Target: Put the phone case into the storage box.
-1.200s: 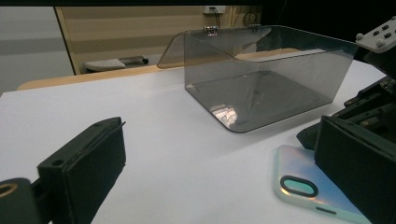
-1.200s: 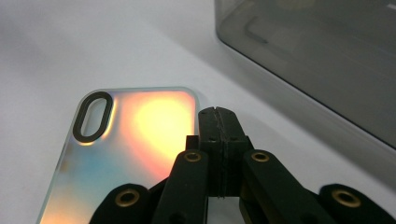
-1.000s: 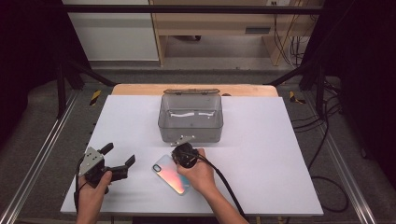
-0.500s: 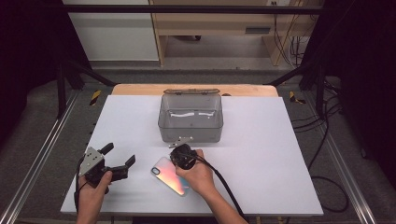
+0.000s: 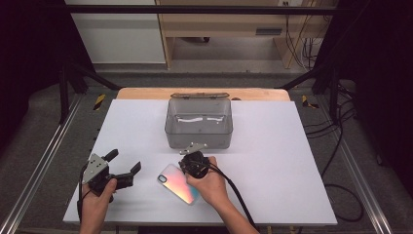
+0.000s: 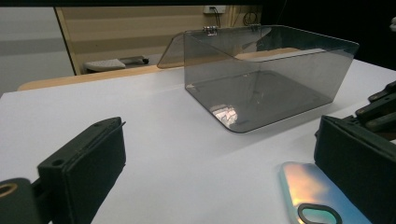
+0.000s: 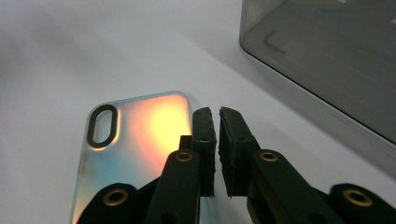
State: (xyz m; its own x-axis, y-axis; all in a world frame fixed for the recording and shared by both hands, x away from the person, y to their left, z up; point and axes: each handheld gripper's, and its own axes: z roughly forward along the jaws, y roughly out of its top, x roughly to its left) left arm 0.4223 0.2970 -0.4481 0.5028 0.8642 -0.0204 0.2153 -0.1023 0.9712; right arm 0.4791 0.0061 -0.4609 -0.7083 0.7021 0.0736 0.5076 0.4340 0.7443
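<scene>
2 grippers: right (image 7: 214,122) nearly closed at phone case (image 7: 135,140) edge; left (image 5: 122,163) wide open, apart.

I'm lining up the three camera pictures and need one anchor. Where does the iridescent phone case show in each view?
High view: the phone case lies flat, bottom centre, just left of the right gripper.
Left gripper view: its camera-cutout end sits at the bottom right.
Right gripper view: it lies lower left, partly under the nearly closed fingers.
Shared landmark: the clear grey box.
</scene>
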